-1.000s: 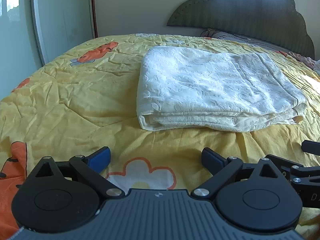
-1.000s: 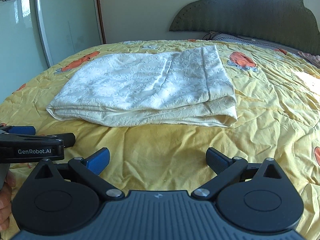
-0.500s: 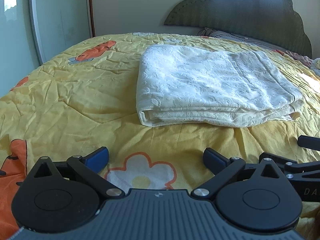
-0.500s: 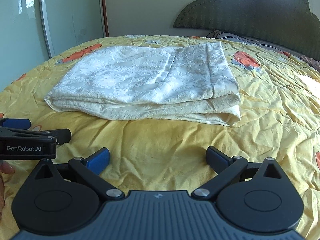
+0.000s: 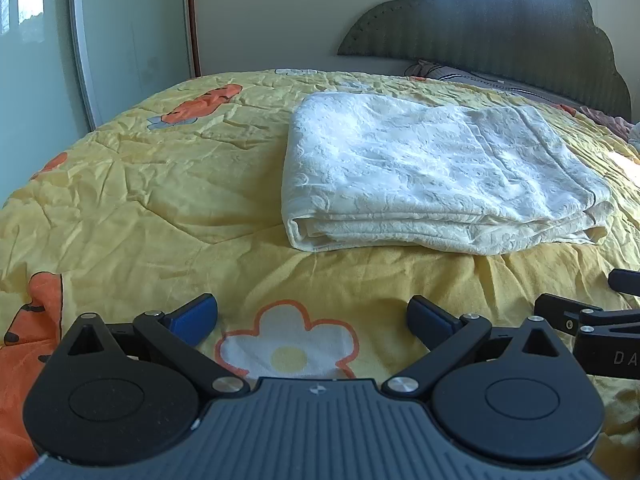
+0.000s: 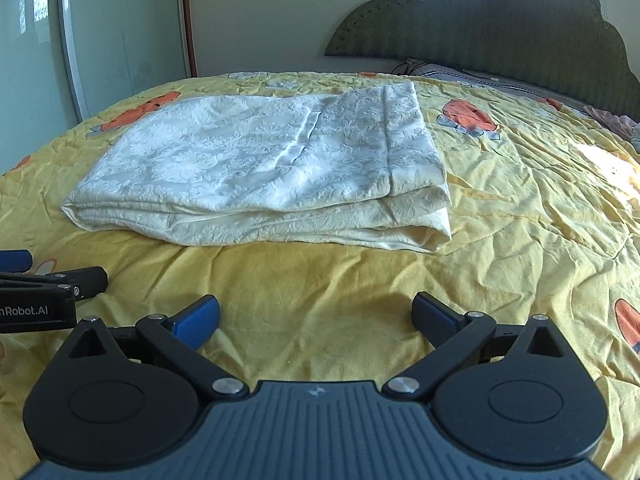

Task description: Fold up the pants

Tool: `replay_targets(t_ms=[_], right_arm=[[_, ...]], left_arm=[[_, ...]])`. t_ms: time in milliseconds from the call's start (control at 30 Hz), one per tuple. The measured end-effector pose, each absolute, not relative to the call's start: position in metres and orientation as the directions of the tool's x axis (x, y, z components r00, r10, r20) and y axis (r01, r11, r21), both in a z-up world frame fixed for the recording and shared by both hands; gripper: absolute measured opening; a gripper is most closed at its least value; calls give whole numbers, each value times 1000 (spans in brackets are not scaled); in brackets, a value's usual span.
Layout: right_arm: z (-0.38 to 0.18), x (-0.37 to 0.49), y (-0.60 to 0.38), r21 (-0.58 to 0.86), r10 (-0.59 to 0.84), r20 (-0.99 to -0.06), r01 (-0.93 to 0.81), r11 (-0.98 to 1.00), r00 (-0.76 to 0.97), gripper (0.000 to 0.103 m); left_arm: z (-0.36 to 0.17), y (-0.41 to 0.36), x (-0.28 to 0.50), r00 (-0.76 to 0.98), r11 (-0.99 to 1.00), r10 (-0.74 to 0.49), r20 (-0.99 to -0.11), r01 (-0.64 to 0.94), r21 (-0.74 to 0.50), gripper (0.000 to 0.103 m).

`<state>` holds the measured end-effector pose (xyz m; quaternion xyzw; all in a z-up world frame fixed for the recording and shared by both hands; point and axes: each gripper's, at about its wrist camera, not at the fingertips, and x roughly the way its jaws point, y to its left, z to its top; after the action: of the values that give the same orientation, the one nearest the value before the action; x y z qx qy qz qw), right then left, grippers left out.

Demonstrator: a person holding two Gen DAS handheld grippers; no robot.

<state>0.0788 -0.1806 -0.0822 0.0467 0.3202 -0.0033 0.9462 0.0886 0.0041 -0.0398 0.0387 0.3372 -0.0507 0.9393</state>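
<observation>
The cream white pants (image 5: 432,172) lie folded in a flat rectangular stack on the yellow bedspread (image 5: 160,200); they also show in the right wrist view (image 6: 260,176). My left gripper (image 5: 312,318) is open and empty, low over the bedspread, short of the stack's near edge. My right gripper (image 6: 316,316) is open and empty, also short of the stack. Each gripper shows at the edge of the other's view: the right one (image 5: 592,320) and the left one (image 6: 44,284).
The yellow bedspread (image 6: 520,208) has orange and flower prints. A dark scalloped headboard (image 5: 500,40) and pillows (image 6: 460,72) stand at the far end. A glass wardrobe door (image 6: 120,32) is at the left. Sunlight falls at the right edge.
Both grippers have drawn back a little from the folded pants and stayed open. The pants have not moved.
</observation>
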Motion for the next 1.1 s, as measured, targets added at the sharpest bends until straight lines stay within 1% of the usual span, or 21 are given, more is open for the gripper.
replay_targets(t_ms=[267,433,1100], right_arm=[[-82,79,-181,94,28,-604,37,995,797,103],[-81,79,-181,95,28,-604,37,995,797,103],[-82,79,-181,91,24,-604,38,995,797,103]], left_arm=[[-40,1,86,782,991,-55,-621,121,65,103],[-41,5,89,771,992,-81,-631,126,27,103],[-40,5,88,773,991,-77,-630,126,33,103]])
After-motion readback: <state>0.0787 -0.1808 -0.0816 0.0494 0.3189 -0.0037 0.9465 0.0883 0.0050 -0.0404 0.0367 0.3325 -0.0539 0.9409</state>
